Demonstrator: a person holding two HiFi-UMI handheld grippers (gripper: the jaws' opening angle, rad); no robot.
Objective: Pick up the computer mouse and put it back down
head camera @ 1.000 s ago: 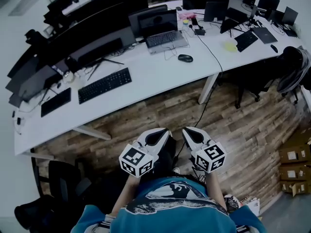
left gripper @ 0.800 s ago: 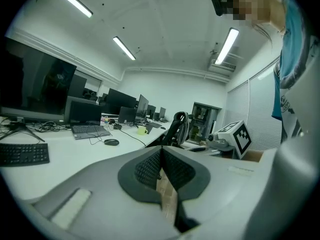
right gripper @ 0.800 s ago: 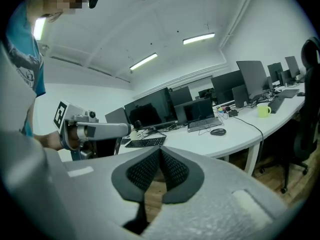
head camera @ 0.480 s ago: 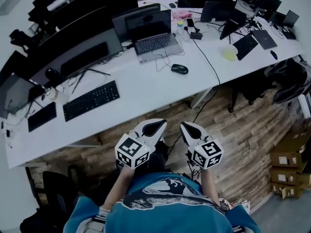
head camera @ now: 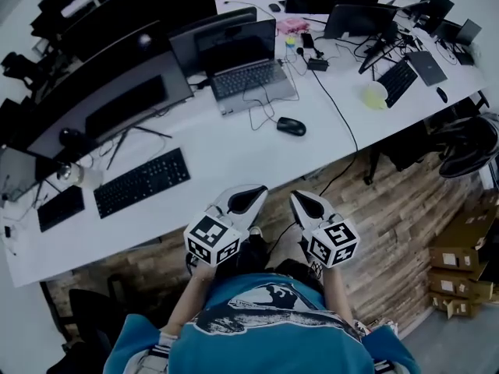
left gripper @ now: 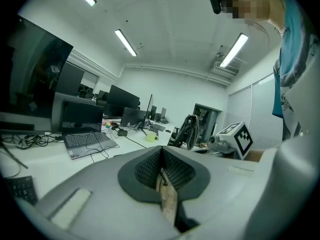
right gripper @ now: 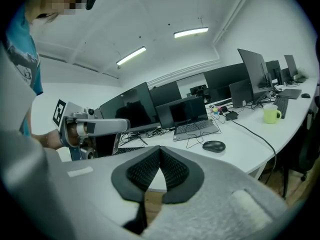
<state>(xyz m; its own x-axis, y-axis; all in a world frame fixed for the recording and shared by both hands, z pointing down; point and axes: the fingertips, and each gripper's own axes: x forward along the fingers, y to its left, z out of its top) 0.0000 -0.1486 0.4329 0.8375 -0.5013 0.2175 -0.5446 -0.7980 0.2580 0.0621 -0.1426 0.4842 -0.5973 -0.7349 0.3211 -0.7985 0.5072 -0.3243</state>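
The white desk [head camera: 234, 154] carries an open laptop [head camera: 249, 72], a black computer mouse [head camera: 291, 126], a black keyboard [head camera: 142, 182] and a mug [head camera: 375, 95].

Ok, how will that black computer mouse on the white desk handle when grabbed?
The black computer mouse looks like a rigid, low shell, so probably light. Its smooth rounded top may slip when pinched. It sits flat, so rolling seems unlikely.

Seen from above, a person in a teal shirt [head camera: 265, 329] stands on a wood-plank floor [head camera: 398, 201] facing a long white desk [head camera: 234, 158]; the left gripper [head camera: 246, 199] and right gripper [head camera: 307, 204] are held side by side near its front edge; a black computer mouse [head camera: 291, 126] lies on the desk beyond them, just in front of an open laptop [head camera: 248, 67]; a black keyboard [head camera: 142, 182] sits further left, a yellow-green mug [head camera: 375, 95] further right; cardboard boxes [head camera: 458, 271] sit on the floor at far right.
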